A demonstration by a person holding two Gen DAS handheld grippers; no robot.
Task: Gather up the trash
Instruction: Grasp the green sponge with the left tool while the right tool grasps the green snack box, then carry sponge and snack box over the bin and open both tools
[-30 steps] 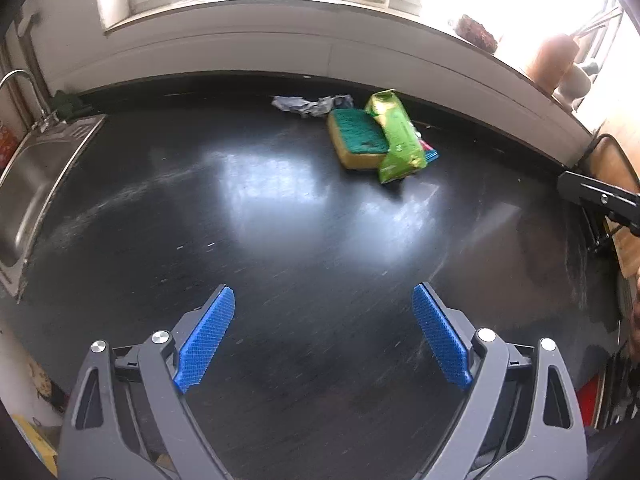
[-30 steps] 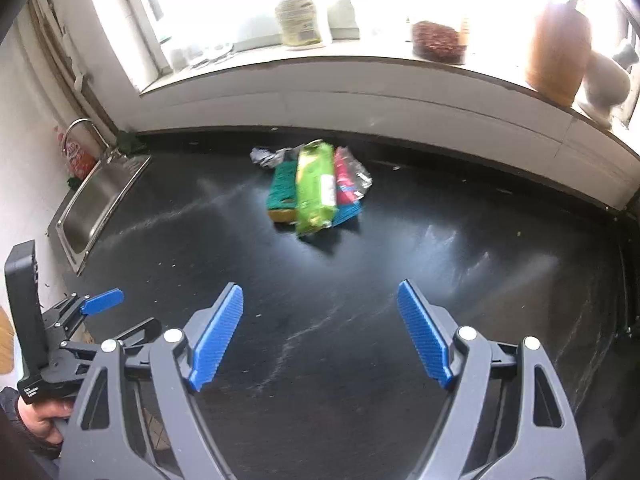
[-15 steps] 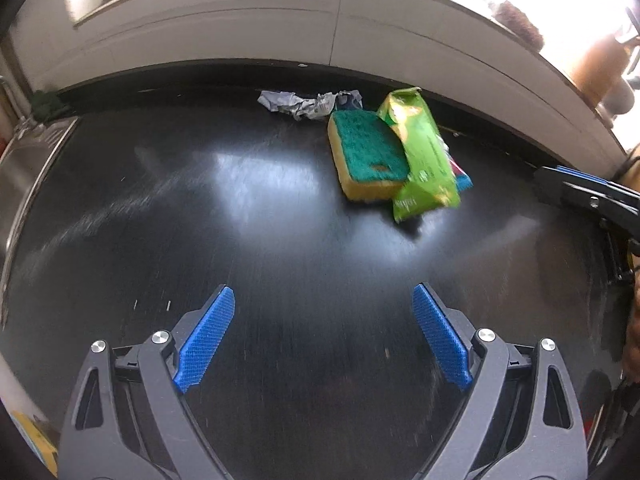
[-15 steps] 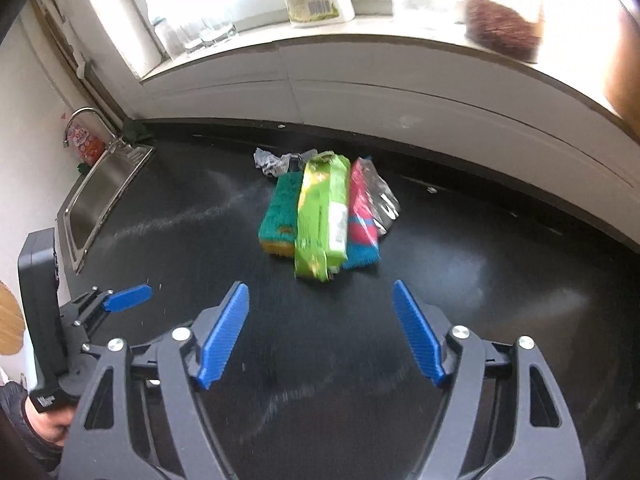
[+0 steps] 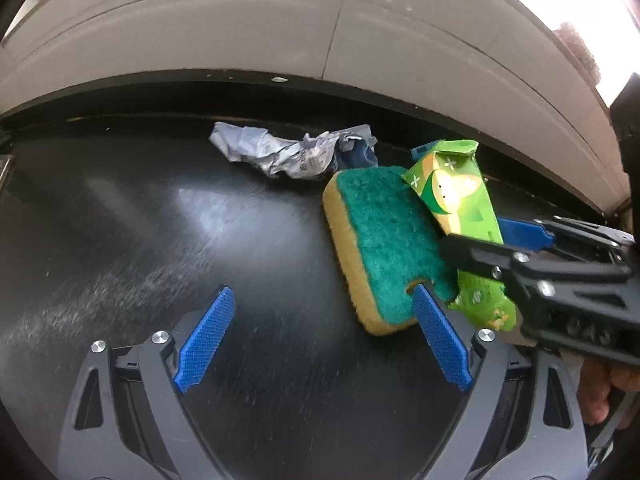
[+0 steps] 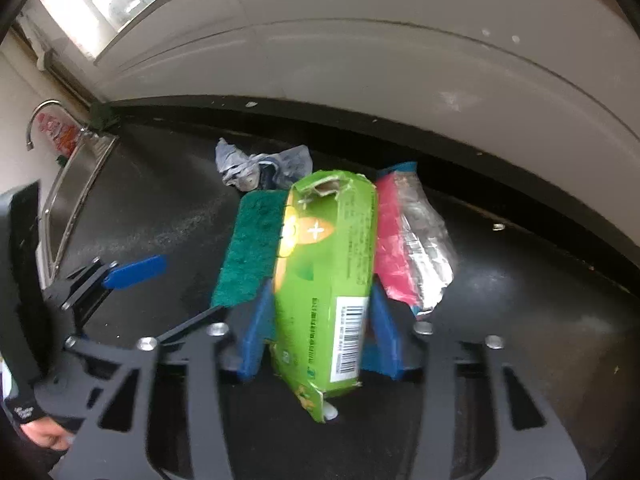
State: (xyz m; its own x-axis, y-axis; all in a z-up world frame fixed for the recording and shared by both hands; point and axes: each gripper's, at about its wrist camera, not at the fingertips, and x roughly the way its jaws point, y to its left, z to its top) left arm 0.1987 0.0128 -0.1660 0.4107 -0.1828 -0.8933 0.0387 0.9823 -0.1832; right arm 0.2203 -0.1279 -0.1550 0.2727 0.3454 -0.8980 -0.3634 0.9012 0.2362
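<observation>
— Right wrist view: what do we have between our right gripper [image 6: 320,312] fingers?

— The green carton [image 6: 324,264], clamped on both sides, above the black table [image 6: 520,320]. A green sponge [image 6: 252,248] lies left of it, a pink foil wrapper [image 6: 408,240] right.

— And our left gripper [image 5: 322,334]?

— Fingers spread wide, holding nothing, near the sponge. A crumpled grey wrapper [image 5: 276,150] sits farther back.

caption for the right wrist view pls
Right hand-held gripper closed on a green carton beside a sponge on the black counter.
</observation>
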